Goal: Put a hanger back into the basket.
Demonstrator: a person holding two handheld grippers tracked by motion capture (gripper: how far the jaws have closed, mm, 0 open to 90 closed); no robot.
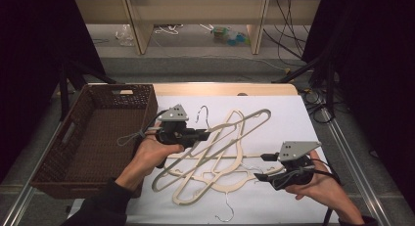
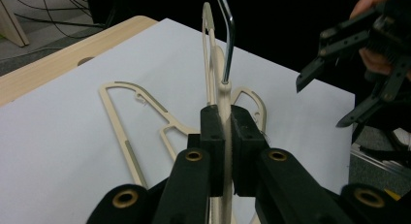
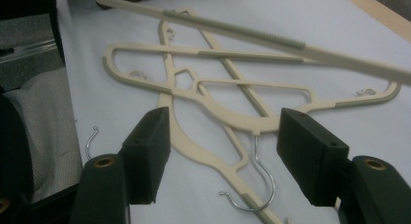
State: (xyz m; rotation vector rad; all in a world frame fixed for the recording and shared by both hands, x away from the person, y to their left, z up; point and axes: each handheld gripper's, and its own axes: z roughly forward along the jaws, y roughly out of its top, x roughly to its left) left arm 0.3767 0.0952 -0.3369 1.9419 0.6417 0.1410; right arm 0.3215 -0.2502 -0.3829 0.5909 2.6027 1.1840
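Over the white sheet (image 1: 293,113), my left gripper (image 2: 225,136) was clamped on a cream hanger's (image 2: 224,95) neck, just below its metal hook (image 2: 228,35), lifting it edge-up near the wicker basket (image 1: 78,147). My right gripper (image 3: 223,153) hung released above the hanger pile (image 3: 218,98). Felt light, stiff, probably slick, so I'd grab the neck.

Bare white sheet (image 1: 288,116) lay open along the far right of the table, giving a gripper room to come in from that side. The middle was cluttered by crossed cream hangers (image 1: 220,160), their wire hooks (image 1: 226,214) jutting toward the near edge. The wicker basket (image 1: 58,157) walled off the left, its high rim just beside the left gripper (image 1: 208,134), which gripped one raised hanger (image 2: 224,95).
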